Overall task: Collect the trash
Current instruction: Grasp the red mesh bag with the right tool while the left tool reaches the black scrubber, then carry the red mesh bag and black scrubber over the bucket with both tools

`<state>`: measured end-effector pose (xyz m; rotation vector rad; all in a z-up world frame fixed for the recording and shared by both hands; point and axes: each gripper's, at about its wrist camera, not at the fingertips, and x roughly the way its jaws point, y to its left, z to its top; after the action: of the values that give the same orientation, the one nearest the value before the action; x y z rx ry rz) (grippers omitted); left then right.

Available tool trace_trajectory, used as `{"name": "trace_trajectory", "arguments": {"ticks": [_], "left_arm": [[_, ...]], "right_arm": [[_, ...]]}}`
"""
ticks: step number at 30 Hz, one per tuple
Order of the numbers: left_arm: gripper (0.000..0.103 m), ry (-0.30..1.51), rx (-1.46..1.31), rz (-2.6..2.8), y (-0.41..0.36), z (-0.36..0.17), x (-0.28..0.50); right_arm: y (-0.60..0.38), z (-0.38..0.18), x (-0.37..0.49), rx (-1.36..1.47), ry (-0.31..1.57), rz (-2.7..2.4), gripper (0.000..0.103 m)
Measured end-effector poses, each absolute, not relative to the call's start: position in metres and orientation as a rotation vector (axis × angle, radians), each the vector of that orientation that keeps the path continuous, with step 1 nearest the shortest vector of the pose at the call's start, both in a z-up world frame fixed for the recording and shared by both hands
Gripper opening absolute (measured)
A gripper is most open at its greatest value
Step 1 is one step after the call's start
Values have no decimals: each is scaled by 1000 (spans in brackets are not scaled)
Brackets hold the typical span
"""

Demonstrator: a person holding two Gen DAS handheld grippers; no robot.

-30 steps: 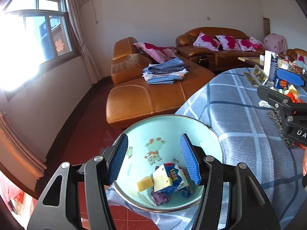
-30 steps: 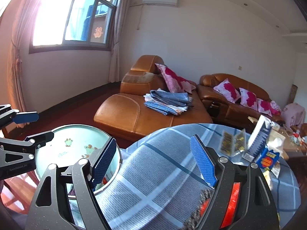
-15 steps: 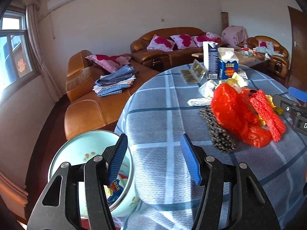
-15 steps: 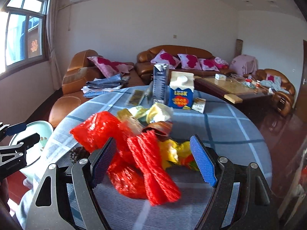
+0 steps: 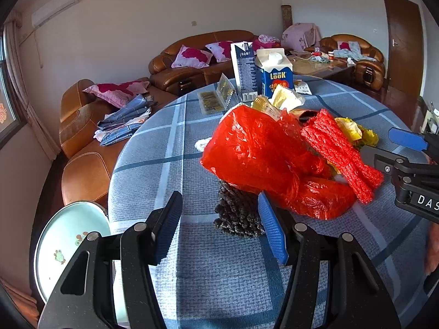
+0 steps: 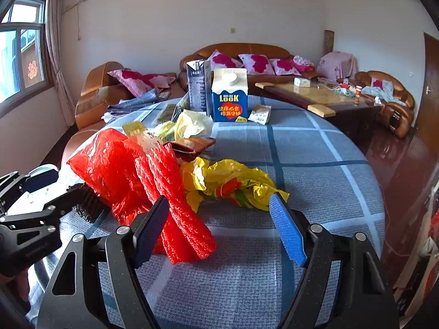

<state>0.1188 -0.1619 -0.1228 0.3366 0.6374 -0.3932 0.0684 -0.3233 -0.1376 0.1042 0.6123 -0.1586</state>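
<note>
Both grippers have swung off the basin (image 5: 68, 244) onto the trash pile. Left gripper (image 5: 219, 224) hangs open near the dark mesh (image 5: 236, 213). Right gripper (image 6: 219, 224) is closing, red foam net (image 6: 175, 208) between its jaws, maybe brushing one pad; red bag (image 5: 255, 150) just beside.
</note>
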Motion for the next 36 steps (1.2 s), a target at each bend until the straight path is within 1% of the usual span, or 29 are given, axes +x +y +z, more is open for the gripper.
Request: {"name": "trace_trajectory", "arguments": {"ticks": [1,3,4,5,6,8,10,18,26,36], "left_arm": [[56,648,335,-398,-162,-125,121],[39,674,330,-424,-163,-130,125],[33,694,322,-446,-163,-133,127],[20,711,313,-472,-163,-135,129],[14,719,307,-492,-163,-137,129],[11,710,314,-503,-163,-137,127],[10,705,299,-517,-159,-134,124],[10,616,224,-479,-120,-100,104],[10,509,188,-390,-92,-70,96],[10,478,191,-263,-58,-63,93]], "right_arm": [[-323,-140,70,103,625,-152,73],[-321,-146,73,99,660,-132,69],[-321,-149,76,104,681,-112,62],[-320,-153,78,107,703,-91,49],[-318,-154,78,102,714,-77,42],[-316,-155,79,107,730,-46,20],[-314,-154,75,110,722,-36,13],[-305,-125,54,106,591,-41,11],[-288,-105,56,83,510,-3,11],[-251,-87,93,60,441,104,11]]}}
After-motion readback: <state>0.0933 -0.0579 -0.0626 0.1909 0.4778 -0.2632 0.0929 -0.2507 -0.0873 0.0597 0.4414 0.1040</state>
